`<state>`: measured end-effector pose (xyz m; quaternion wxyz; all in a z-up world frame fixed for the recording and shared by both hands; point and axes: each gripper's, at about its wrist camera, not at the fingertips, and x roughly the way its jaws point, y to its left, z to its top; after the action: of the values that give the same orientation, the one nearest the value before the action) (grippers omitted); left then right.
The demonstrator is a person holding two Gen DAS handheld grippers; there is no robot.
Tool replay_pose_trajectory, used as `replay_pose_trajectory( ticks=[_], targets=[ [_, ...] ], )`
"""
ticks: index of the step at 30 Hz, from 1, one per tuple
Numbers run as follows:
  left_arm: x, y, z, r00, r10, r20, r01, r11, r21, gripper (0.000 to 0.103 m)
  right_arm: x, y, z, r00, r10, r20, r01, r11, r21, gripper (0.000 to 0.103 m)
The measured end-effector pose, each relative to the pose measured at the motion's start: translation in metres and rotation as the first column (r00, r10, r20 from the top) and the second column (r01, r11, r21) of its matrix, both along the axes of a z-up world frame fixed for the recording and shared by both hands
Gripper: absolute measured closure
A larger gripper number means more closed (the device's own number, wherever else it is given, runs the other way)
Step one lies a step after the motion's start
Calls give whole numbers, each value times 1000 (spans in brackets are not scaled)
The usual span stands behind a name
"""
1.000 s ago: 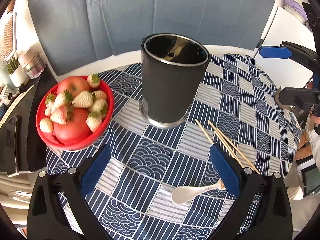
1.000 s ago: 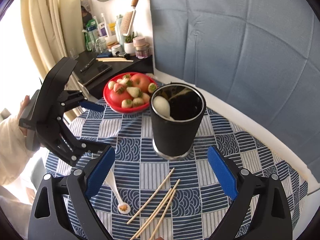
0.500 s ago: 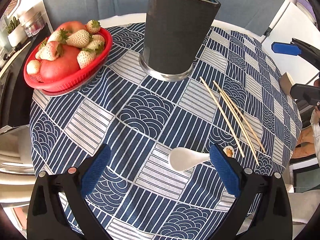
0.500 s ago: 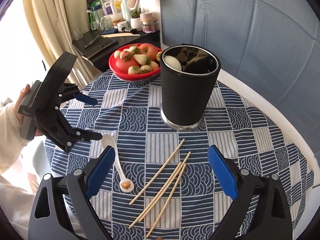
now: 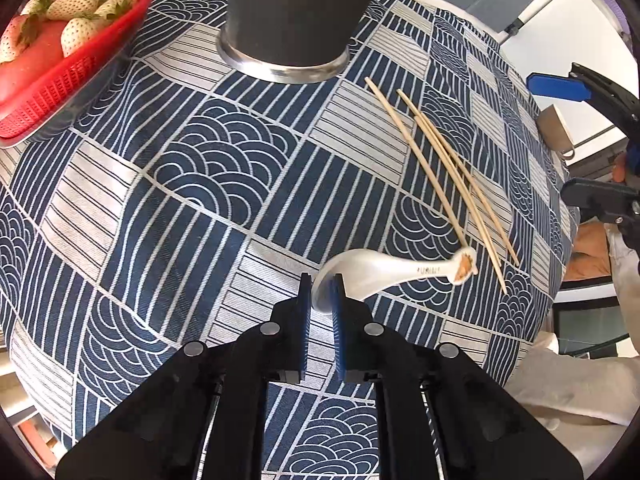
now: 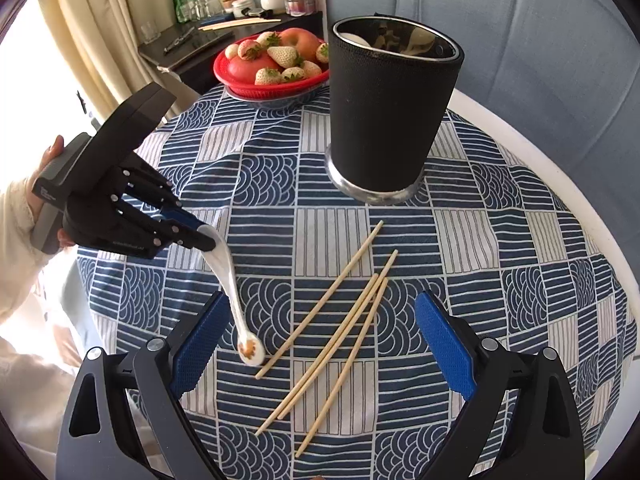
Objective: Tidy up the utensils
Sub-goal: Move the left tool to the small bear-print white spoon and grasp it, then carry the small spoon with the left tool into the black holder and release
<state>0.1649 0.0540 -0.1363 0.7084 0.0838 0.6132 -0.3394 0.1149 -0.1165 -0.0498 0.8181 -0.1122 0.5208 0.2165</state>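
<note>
Gripping the bowl end of a white ceramic spoon [image 5: 372, 272], the left gripper [image 5: 320, 292] has just been closing, and its blue pads now pinch the spoon's rim between them. The spoon is glossy white, with a long curved handle that ends in a small rounded tab bearing an orange-brown mark; faint lettering runs along the handle. In the right wrist view the spoon [image 6: 230, 280] slants down from the gripper at ten o'clock, its marked tip resting on or just above the tablecloth [image 6: 480, 240] near seven o'clock of the table.

Four pale wooden chopsticks [image 6: 340, 328] lie loose on the cloth, roughly parallel, just beside the spoon's tip, three bunched and one slightly apart. A tall black utensil holder [image 6: 388, 120] with a metal rim and base stands upright at twelve o'clock; a white rounded item shows inside its mouth. A red basket [image 6: 272, 80] of pale strawberries and red fruit sits at eleven o'clock behind it.

The right gripper [image 6: 320, 344] hangs over the chopsticks with jaws spread wide, holding nothing.
</note>
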Motion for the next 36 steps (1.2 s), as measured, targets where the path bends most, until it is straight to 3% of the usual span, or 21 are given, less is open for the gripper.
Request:
replay_pose_trajectory(
  ticks=[10,14,15,16,18,20,24,36],
  targets=[
    [0,-1,19,1000,7,26,-6,1000,-21,97,-12,36,-21,993,112,-34,-112,994,5,14],
    [-4,-4,25,999,0,42,0,1000,-7,97,-13,52,-31,984,161,-78,-157,986,50,20],
    [-4,-4,26,999,2,42,-2,1000,-6,97,-12,55,-35,982,165,-87,-161,986,50,30],
    [-4,-5,27,999,3,38,-2,1000,-11,97,-11,57,-40,981,167,-95,-163,986,45,34],
    [-5,-6,29,999,5,37,-5,1000,-14,98,-10,61,-49,979,170,-110,-167,985,39,34],
    [-6,-7,31,999,3,39,-3,1000,-11,98,-9,64,-57,978,171,-119,-167,985,39,41],
    [-8,-11,37,999,-8,47,9,1000,-8,98,-10,67,-77,968,183,-169,-185,983,7,89],
    [-1,-24,70,990,-23,136,28,999,-35,98,-10,41,-49,984,155,-87,-155,988,12,90]
  ],
)
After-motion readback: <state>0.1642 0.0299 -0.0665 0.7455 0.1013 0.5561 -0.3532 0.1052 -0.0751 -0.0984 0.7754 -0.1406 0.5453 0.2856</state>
